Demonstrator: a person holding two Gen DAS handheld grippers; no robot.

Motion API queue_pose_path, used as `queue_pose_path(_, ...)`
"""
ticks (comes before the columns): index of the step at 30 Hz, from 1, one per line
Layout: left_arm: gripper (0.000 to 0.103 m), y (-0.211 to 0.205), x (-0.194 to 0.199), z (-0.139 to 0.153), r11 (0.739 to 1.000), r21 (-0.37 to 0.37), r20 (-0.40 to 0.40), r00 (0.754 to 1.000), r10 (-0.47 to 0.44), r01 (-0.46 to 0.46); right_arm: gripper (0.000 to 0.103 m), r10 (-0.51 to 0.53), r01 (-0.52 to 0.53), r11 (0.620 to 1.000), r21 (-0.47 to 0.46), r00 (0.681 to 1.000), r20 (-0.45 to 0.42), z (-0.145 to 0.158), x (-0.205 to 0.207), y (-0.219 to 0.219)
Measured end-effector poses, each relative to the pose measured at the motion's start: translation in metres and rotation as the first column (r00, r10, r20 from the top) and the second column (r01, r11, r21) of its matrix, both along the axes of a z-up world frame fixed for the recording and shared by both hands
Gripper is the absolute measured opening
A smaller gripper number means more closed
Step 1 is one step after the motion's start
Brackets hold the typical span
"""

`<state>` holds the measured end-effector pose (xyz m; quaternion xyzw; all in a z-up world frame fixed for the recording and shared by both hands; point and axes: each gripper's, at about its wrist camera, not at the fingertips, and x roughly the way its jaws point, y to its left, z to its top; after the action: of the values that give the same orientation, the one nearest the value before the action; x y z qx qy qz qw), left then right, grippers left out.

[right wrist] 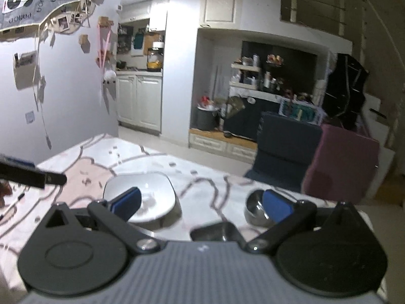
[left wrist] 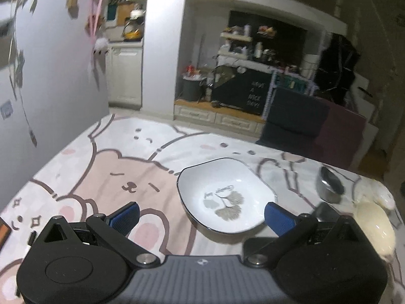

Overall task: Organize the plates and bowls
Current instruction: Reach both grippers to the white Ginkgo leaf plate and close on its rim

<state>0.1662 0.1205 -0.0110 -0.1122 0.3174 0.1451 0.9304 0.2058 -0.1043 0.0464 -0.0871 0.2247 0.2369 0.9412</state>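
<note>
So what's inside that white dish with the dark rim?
No food shows in the white dish: its bottom bears only a printed grey plant design with small lettering. The left gripper hangs open beside its near rim, touching nothing. What lies beneath the dish is hidden.

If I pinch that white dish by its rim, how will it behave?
The white dish looks like glazed ceramic, so probably stiff, slippery and breakable. Its shallow, wide form suggests it would tilt from a one-sided rim grip. Both tools are open.
</note>
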Motion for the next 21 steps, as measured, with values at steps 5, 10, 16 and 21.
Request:
queue_pose_path(5,0.103,0.025,0.046,-0.034,0.997,-0.048,-0.044,0.998,0.05,-0.052,0.103,0.076,-0.076,0.996,0.052,0.997,0.006,-0.01,0.048,0.022)
queue_pose_path(10,0.103,0.038,0.081,-0.07,0.996,-0.058,-0.09,0.994,0.066,-0.071,0.103,0.158,-0.15,0.984,0.092,0.983,-0.093,-0.03,0.108,0.047)
queue_pose_path(16,0.103,0.049,0.112,-0.108,0.991,-0.09,-0.148,0.985,0.09,-0.104,0.103,0.202,-0.188,0.979,0.078,0.952,-0.231,-0.072,0.178,0.081)
queue_pose_path(21,0.103,0.054,0.121,-0.125,0.992,-0.094,-0.141,0.988,0.067,-0.08,0.077,0.182,-0.152,0.983,0.107,0.907,-0.379,-0.107,0.224,0.096)
